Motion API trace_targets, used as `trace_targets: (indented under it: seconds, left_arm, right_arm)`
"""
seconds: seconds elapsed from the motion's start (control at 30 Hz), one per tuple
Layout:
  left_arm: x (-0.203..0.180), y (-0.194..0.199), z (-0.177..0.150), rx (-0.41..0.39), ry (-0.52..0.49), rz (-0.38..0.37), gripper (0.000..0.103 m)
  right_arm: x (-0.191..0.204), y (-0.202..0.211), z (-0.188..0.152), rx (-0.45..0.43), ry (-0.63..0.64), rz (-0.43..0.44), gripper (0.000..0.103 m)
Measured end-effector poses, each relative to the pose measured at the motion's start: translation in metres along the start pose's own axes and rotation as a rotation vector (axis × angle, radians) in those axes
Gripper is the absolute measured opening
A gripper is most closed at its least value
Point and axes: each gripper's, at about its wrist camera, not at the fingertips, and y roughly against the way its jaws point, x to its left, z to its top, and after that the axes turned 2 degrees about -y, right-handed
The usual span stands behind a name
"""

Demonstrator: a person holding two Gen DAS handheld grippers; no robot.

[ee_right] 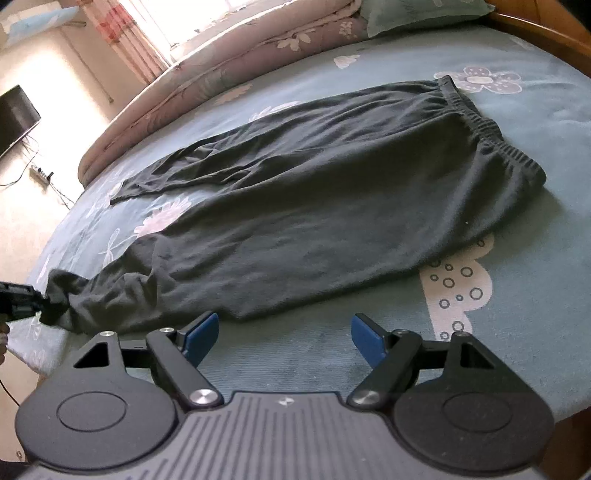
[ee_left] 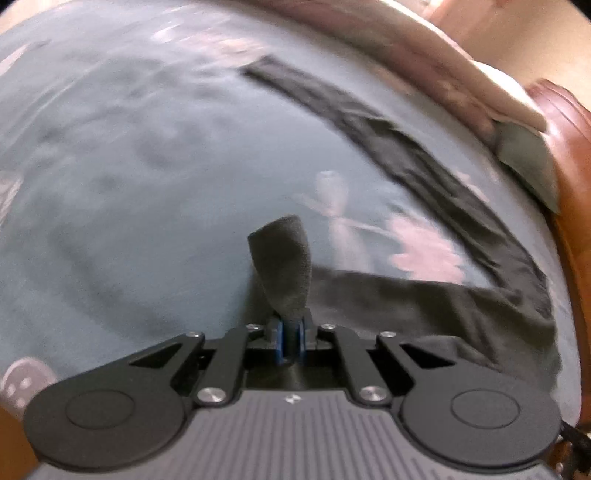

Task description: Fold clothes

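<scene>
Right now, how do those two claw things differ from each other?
The left gripper has its jaws pinched shut on a leg cuff of the dark trousers; the right gripper has its jaws spread wide and holds nothing. The left one lifts cloth; the right one hovers over bare bedsheet beside the trousers. Both have blue pads and black arms.

A blue-grey bed sheet printed with pale flowers (ee_right: 476, 79) covers a bed with a brown wooden frame (ee_right: 546, 22). A folded pink floral quilt (ee_right: 229, 70) lies along its far side beside a green pillow (ee_right: 417, 13). Bright daylight comes through pink patterned curtains (ee_right: 125, 37). A black flat television screen (ee_right: 16, 114) stands by the cream wall, a white power strip (ee_right: 38, 173) on the pale floor.
</scene>
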Motion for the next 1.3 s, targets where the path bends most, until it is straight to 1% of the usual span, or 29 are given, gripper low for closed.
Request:
trace_targets:
  seconds: [0.13, 0.2, 0.23, 0.3, 0.37, 0.43, 0.47, 0.5, 0.57, 0.6, 0.7, 0.8, 0.87, 0.97, 1.0, 1.07, 1.13, 1.3]
  left_arm:
    - [-0.044, -0.008, 0.004, 0.035, -0.079, -0.108, 0.007]
    - [-0.066, -0.018, 0.003, 0.069, -0.115, -0.157, 0.011]
    - [-0.071, -0.019, 0.002, 0.074, -0.122, -0.173, 0.013]
    - [-0.077, -0.016, 0.002, 0.071, -0.127, -0.197, 0.019]
    - [-0.083, -0.014, 0.002, 0.068, -0.132, -0.22, 0.021]
    - [-0.089, -0.011, 0.001, 0.066, -0.137, -0.244, 0.029]
    - [-0.091, -0.01, 0.001, 0.064, -0.139, -0.256, 0.037]
    - [-0.094, -0.008, 0.001, 0.063, -0.141, -0.268, 0.041]
    - [-0.087, 0.0, 0.002, 0.029, -0.132, -0.261, 0.041]
    - [-0.081, 0.003, 0.002, 0.011, -0.119, -0.245, 0.041]
    - [-0.058, 0.0, -0.003, 0.013, -0.044, -0.194, 0.043]
    - [-0.039, -0.012, -0.015, 0.049, 0.046, -0.18, 0.043]
    - [-0.031, -0.017, -0.025, 0.057, 0.096, -0.165, 0.043]
    - [-0.021, -0.015, -0.039, 0.042, 0.205, -0.204, 0.043]
    - [-0.019, -0.012, -0.043, 0.032, 0.226, -0.218, 0.044]
    - [-0.019, -0.009, -0.051, 0.018, 0.252, -0.242, 0.05]
    - [-0.021, -0.012, -0.056, 0.029, 0.267, -0.269, 0.05]
    - [-0.018, -0.033, -0.06, 0.039, 0.301, -0.282, 0.05]
  right_arm:
    - [0.0, 0.001, -0.001, 0.0, 0.002, -0.002, 0.083]
    - [0.0, 0.002, -0.001, -0.003, 0.001, -0.003, 0.083]
    - [0.0, 0.002, -0.001, -0.005, 0.0, -0.004, 0.083]
    - [-0.001, 0.003, -0.001, -0.008, -0.005, -0.008, 0.083]
    - [-0.003, 0.004, -0.002, -0.01, -0.01, -0.008, 0.083]
    - [-0.006, 0.004, -0.002, -0.009, -0.013, -0.009, 0.084]
    - [-0.007, 0.004, -0.002, -0.009, -0.016, -0.01, 0.084]
    - [-0.008, 0.004, -0.003, -0.008, -0.019, -0.01, 0.084]
    - [-0.01, 0.002, -0.003, -0.008, -0.026, -0.011, 0.084]
    - [-0.011, 0.002, -0.004, -0.007, -0.028, -0.009, 0.084]
    - [-0.01, 0.0, -0.004, -0.004, -0.026, -0.001, 0.084]
    - [-0.008, 0.0, -0.005, -0.002, -0.021, 0.0, 0.084]
    - [-0.007, 0.002, -0.004, -0.005, -0.02, -0.004, 0.084]
    - [-0.008, 0.005, -0.005, -0.011, -0.023, -0.011, 0.084]
    - [-0.008, 0.006, -0.005, -0.011, -0.023, -0.013, 0.084]
    - [-0.009, 0.005, -0.005, -0.006, -0.022, -0.022, 0.084]
    - [-0.009, 0.004, -0.004, -0.004, -0.021, -0.025, 0.084]
    - [-0.004, 0.004, -0.003, -0.004, -0.009, -0.018, 0.084]
